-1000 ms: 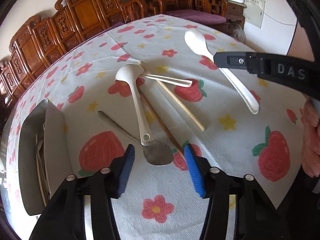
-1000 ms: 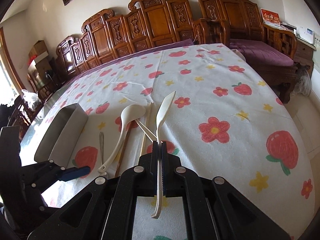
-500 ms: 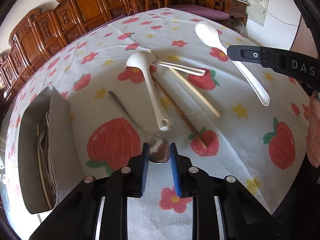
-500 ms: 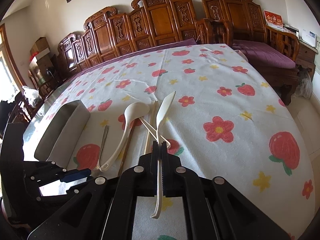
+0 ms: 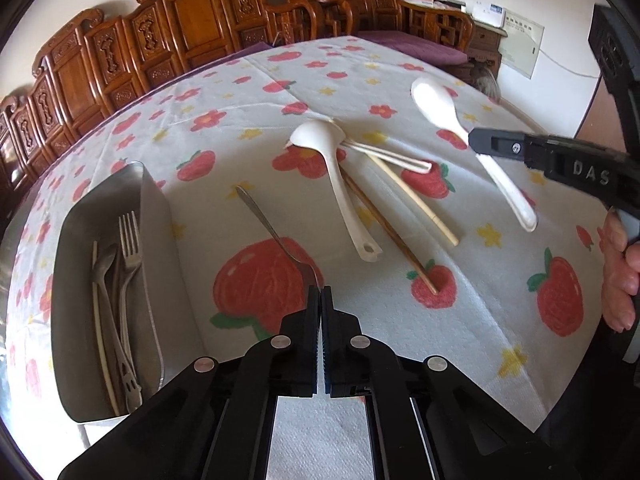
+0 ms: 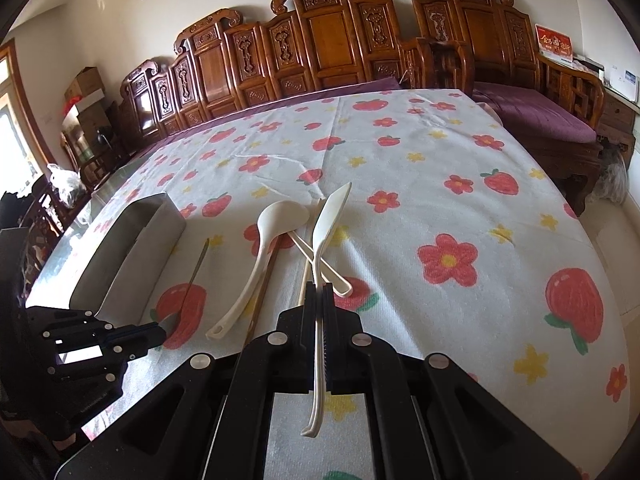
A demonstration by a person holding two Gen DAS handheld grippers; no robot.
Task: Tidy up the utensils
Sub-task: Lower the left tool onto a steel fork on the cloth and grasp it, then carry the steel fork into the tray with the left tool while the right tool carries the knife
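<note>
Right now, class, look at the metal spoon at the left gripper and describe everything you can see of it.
The metal spoon is slim and silvery, of what looks like steel. Its thin handle runs up and to the left over the strawberry-print tablecloth, ending in a rounded tip. The left gripper, whose jaws have just been closing, is shut on its bowl end, hiding most of the bowl. It lies right of the metal tray, apart from it, and touches no other utensil.

Both wrist cams close, angled down; share tablecloth (image 5: 280,92).
</note>
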